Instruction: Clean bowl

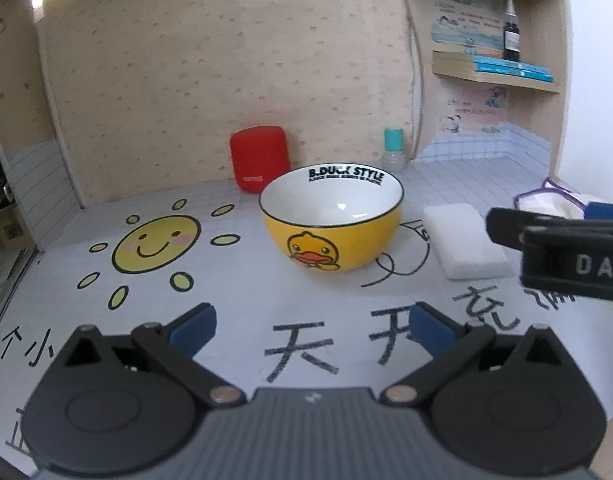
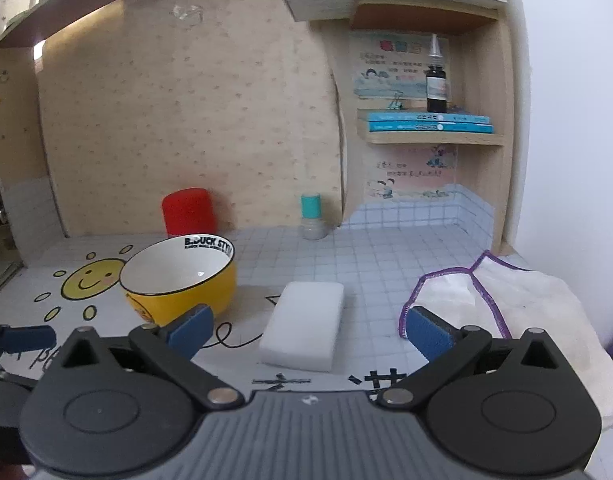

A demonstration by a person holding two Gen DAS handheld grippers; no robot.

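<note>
A yellow bowl (image 1: 332,224) with a duck picture and a white inside stands upright on the desk mat; it also shows at the left in the right wrist view, bowl (image 2: 178,278). A white sponge block (image 1: 464,242) lies just right of it, sponge (image 2: 304,326). My left gripper (image 1: 312,330) is open, short of the bowl, with nothing between its blue pads. My right gripper (image 2: 308,330) is open too, with the sponge lying ahead between its fingers, untouched. The right gripper's side (image 1: 562,252) shows at the right edge of the left wrist view.
A red speaker (image 1: 259,159) and a small teal-capped bottle (image 1: 393,154) stand at the back wall. A white cloth with purple trim (image 2: 506,312) lies at the right. A shelf (image 2: 430,136) holds blue books and a dark dropper bottle. The mat (image 1: 234,292) carries a sun drawing.
</note>
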